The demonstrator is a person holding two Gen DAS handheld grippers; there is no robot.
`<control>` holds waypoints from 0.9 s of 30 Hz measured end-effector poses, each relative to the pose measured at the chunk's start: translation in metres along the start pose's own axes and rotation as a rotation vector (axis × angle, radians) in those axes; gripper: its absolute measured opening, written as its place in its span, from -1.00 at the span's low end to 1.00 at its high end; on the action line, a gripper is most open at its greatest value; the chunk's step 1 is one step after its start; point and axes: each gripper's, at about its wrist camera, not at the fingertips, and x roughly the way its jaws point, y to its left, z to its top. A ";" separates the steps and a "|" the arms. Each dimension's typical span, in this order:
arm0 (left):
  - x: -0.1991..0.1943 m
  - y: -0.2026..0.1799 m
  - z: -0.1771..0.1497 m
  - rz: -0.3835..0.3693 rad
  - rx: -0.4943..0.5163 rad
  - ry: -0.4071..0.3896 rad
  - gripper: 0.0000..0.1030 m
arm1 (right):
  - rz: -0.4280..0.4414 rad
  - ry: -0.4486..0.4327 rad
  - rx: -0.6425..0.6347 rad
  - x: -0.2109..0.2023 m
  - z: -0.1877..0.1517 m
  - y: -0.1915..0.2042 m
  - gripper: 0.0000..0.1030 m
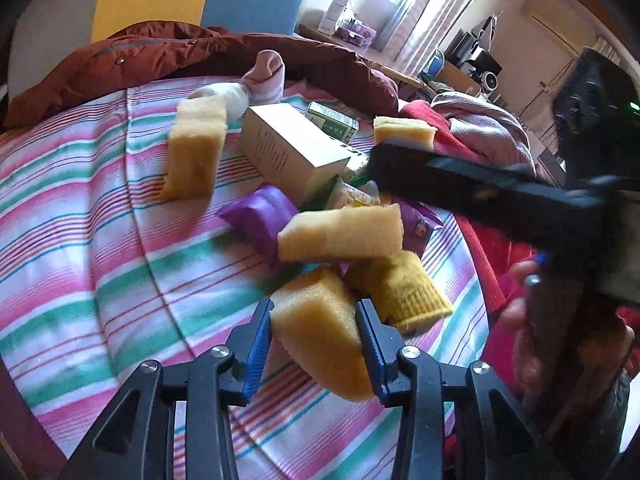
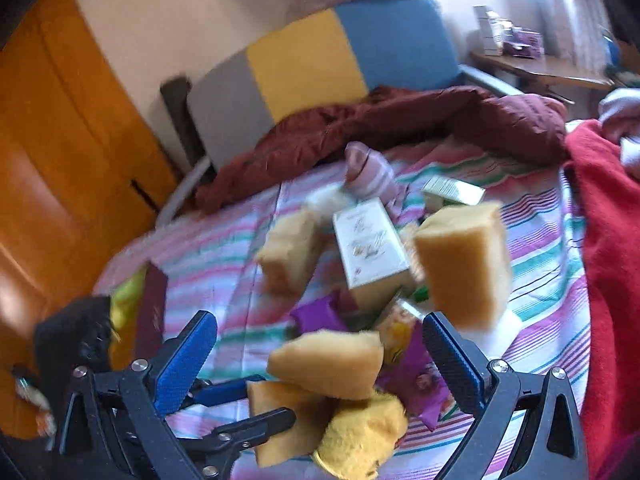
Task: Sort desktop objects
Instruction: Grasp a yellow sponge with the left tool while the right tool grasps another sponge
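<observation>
The left gripper (image 1: 316, 336) is clamping a yellow sponge block (image 1: 320, 332) at the near edge of the pile on the striped bedsheet (image 1: 80, 216). The foam is denting at the blue pads (image 1: 256, 344), so I am judging it light, soft and springy; a mid-body hold on flat faces is suiting it. The right gripper (image 2: 320, 344) is hanging wide, holding nothing, above another sponge (image 2: 328, 364)

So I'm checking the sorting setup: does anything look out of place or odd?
It's no desktop: the things lie heaped on a striped bedsheet. Sponges, a white box and a purple packet overlap, one sponge stands on end, and the left tool grips another sponge.
</observation>
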 end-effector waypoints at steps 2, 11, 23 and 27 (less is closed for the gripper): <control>-0.009 0.002 -0.007 0.008 0.002 -0.023 -0.19 | -0.019 0.045 -0.034 0.010 -0.003 0.006 0.99; -0.043 0.023 -0.035 0.056 -0.034 -0.063 -0.19 | -0.097 0.183 -0.156 0.046 -0.017 0.024 0.97; -0.076 0.031 -0.049 0.101 -0.044 -0.123 -0.19 | -0.167 0.187 -0.198 0.054 -0.018 0.020 0.39; -0.098 0.034 -0.049 0.112 -0.057 -0.169 -0.19 | -0.154 0.125 -0.212 0.040 -0.015 0.026 0.39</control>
